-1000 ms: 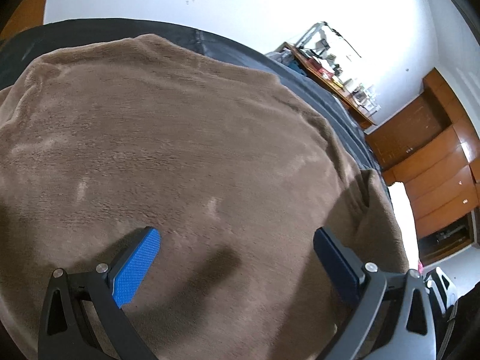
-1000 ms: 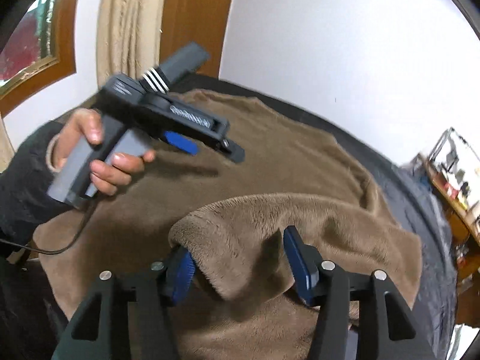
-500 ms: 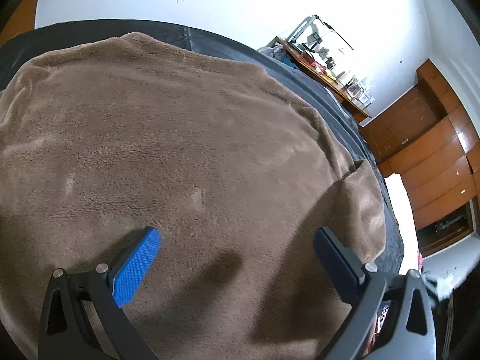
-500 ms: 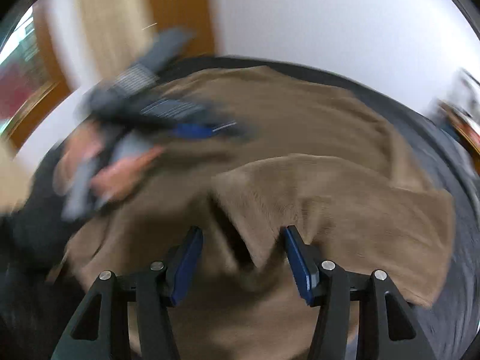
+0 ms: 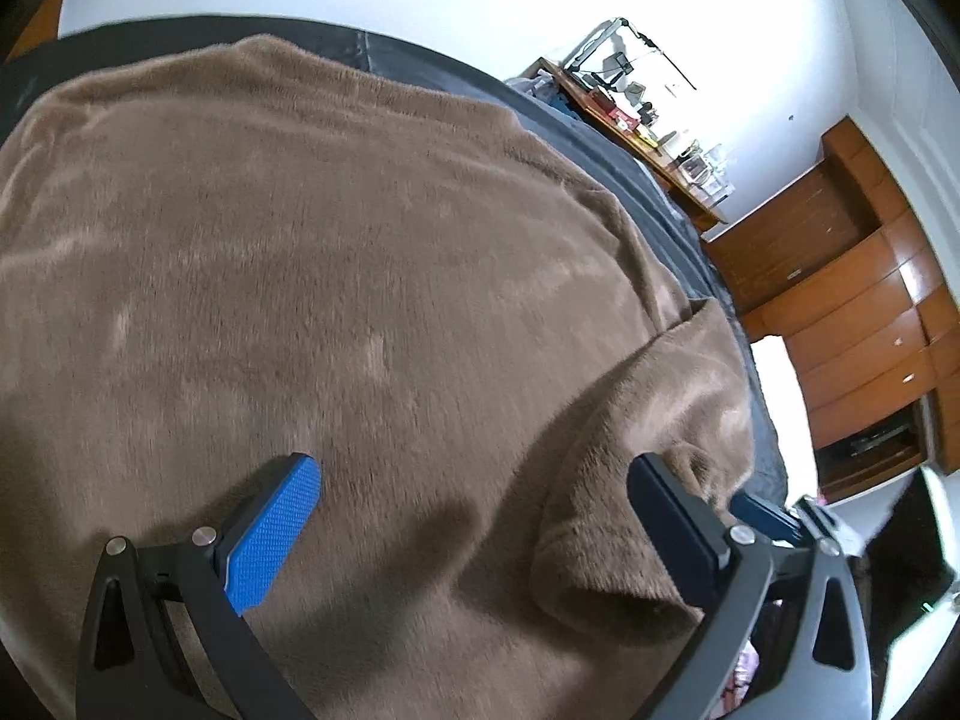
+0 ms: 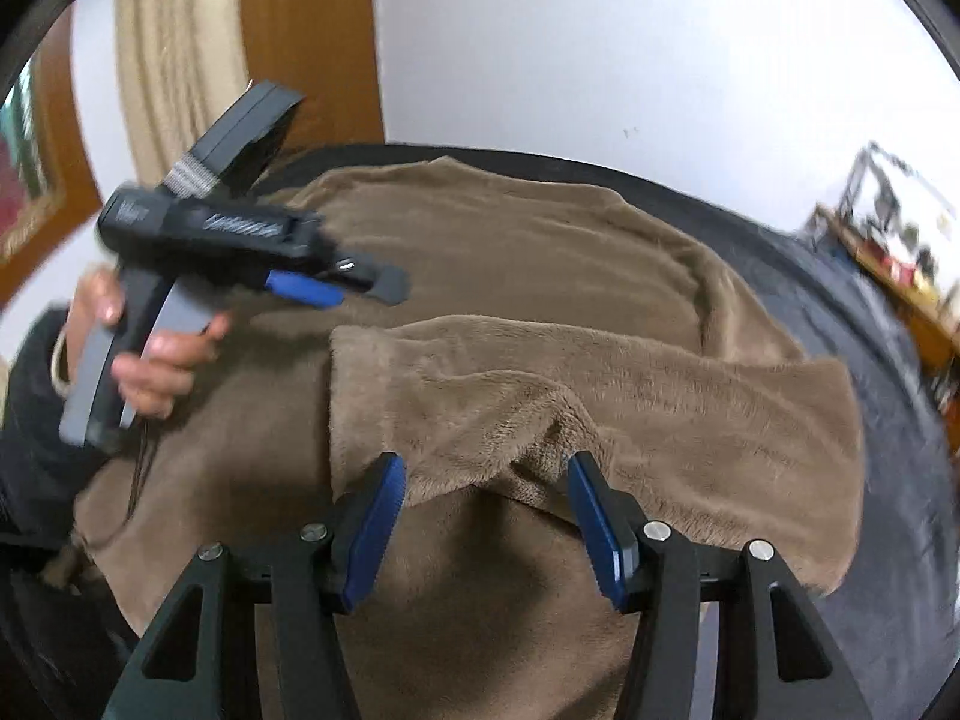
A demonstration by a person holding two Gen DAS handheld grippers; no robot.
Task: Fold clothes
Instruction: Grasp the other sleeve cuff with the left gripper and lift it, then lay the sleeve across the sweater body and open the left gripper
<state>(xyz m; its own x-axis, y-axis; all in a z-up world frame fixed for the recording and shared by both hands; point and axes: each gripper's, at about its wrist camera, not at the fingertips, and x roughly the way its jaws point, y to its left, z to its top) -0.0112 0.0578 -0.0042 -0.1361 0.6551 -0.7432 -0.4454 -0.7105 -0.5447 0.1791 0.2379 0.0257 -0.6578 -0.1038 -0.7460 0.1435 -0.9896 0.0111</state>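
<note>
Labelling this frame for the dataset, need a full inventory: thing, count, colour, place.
garment: 1, brown fleece, spread over the bed, one flap folded onto it
bed cover: 1, dark grey, under the garment
desk: 1, wood, cluttered, far wall
cabinets: several, orange-brown wood, right side
curtain: 1, cream, by a wooden frame
wall: white, behind the bed
left tool: black, blue pads, open above the garment
right tool: black, blue pads, flap edge between them, grip unclear
hand: 1, dark sleeve, holding the left tool
</note>
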